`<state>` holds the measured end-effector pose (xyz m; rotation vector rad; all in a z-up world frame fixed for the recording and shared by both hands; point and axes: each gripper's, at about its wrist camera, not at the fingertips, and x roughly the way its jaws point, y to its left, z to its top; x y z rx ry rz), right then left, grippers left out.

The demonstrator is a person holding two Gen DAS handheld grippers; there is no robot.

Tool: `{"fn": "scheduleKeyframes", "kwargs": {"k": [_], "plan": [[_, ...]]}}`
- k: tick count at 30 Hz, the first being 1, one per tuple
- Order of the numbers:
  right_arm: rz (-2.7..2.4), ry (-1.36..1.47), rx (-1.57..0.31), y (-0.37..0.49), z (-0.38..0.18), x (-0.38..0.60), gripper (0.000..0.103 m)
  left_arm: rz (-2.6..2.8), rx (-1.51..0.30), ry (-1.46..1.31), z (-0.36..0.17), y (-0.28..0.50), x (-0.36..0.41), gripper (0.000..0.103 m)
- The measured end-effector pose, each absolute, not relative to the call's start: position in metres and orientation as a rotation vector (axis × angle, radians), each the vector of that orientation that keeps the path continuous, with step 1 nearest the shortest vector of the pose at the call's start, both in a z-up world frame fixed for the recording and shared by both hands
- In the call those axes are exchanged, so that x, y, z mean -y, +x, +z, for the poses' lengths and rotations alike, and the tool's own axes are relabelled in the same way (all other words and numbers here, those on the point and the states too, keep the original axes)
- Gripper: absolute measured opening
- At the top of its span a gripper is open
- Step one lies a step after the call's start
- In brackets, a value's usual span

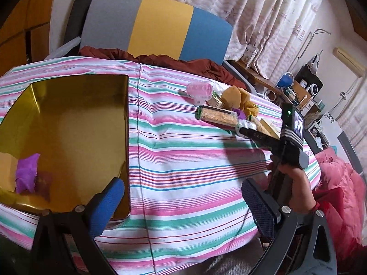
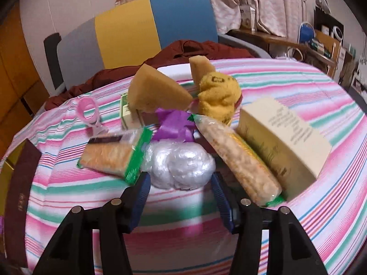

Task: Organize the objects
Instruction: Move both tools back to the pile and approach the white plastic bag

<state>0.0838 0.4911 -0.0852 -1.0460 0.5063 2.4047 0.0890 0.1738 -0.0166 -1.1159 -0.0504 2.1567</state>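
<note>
A pile of objects lies on the striped tablecloth (image 2: 229,206): a clear plastic wad (image 2: 181,165), two cracker packs (image 2: 110,155) (image 2: 238,158), a purple scrap (image 2: 172,126), two tan sponges (image 2: 156,91), a yellow plush (image 2: 218,94), a cream box (image 2: 282,135) and a pink ring tool (image 2: 89,112). My right gripper (image 2: 180,183) is open with its fingertips on either side of the plastic wad. My left gripper (image 1: 183,197) is open and empty above the cloth, beside a gold tin box (image 1: 68,137) that holds a purple scrap (image 1: 27,171). The right gripper (image 1: 247,126) shows in the left view at the pile.
A grey, yellow and blue chair (image 1: 156,25) with a dark red cloth (image 1: 160,59) stands behind the table. The tin's dark lid (image 2: 20,194) lies at the left. Shelves and curtains are at the back right. A red blanket (image 1: 339,183) lies to the right.
</note>
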Motion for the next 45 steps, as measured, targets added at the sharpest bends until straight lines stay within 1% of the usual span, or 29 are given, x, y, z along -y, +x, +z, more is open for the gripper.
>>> {"fn": "scheduleKeyframes", "kwargs": {"k": [3,6,7,8,12,13,15,16,19,23,27,29,32,35,37,39,41,45], "plan": [[2.423,-1.018,-0.575,0.082,-0.085,-0.5,0.055,2.153,0.047,-1.121,-0.018,0.09,-0.175,0.103],[2.468,-1.011,-0.63,0.085,-0.084,-0.495,0.041,2.15,0.043,-1.124,-0.019,0.09,-0.176,0.103],[2.5,-1.026,-0.636,0.088,-0.084,-0.488,0.034,2.153,0.046,-1.127,-0.019,0.09,-0.176,0.103],[2.528,-1.039,-0.643,0.09,-0.083,-0.482,0.033,2.152,0.049,-1.131,-0.02,0.089,-0.176,0.103],[2.65,-1.102,-0.673,0.108,-0.083,-0.446,0.033,2.144,0.061,-1.146,-0.023,0.087,-0.177,0.103],[2.664,-1.108,-0.644,0.111,-0.082,-0.439,0.034,2.143,0.061,-1.148,-0.023,0.087,-0.178,0.103],[2.657,-1.079,-0.52,0.113,-0.072,-0.432,0.036,2.138,0.064,-1.153,-0.024,0.087,-0.178,0.103],[2.646,-1.049,-0.456,0.109,-0.065,-0.433,0.038,2.136,0.065,-1.157,-0.024,0.086,-0.179,0.103],[2.618,-1.012,-0.405,0.092,-0.053,-0.445,0.049,2.125,0.069,-1.163,-0.023,0.087,-0.18,0.103],[2.563,-1.082,-0.376,0.056,-0.058,-0.47,0.05,2.126,0.065,-1.156,-0.022,0.092,-0.181,0.103],[2.558,-1.143,-0.355,0.04,-0.072,-0.471,0.05,2.12,0.052,-1.161,-0.022,0.094,-0.182,0.103],[2.571,-1.134,-0.364,0.046,-0.075,-0.465,0.05,2.122,0.049,-1.155,-0.021,0.094,-0.181,0.103],[2.588,-1.175,-0.432,0.056,-0.085,-0.455,0.049,2.125,0.058,-1.159,-0.022,0.091,-0.183,0.103],[2.577,-1.191,-0.4,0.058,-0.096,-0.449,0.049,2.118,0.05,-1.174,-0.022,0.086,-0.191,0.103],[2.578,-1.166,-0.407,0.059,-0.094,-0.45,0.049,2.116,0.046,-1.165,-0.019,0.082,-0.198,0.103],[2.582,-1.113,-0.458,0.062,-0.087,-0.454,0.049,2.123,0.037,-1.153,-0.015,0.079,-0.202,0.103],[2.571,-1.06,-0.461,0.063,-0.078,-0.458,0.051,2.128,0.044,-1.14,-0.01,0.076,-0.204,0.103],[2.559,-1.101,-0.481,0.046,-0.077,-0.469,0.052,2.136,0.056,-1.141,-0.008,0.071,-0.207,0.103]]}}
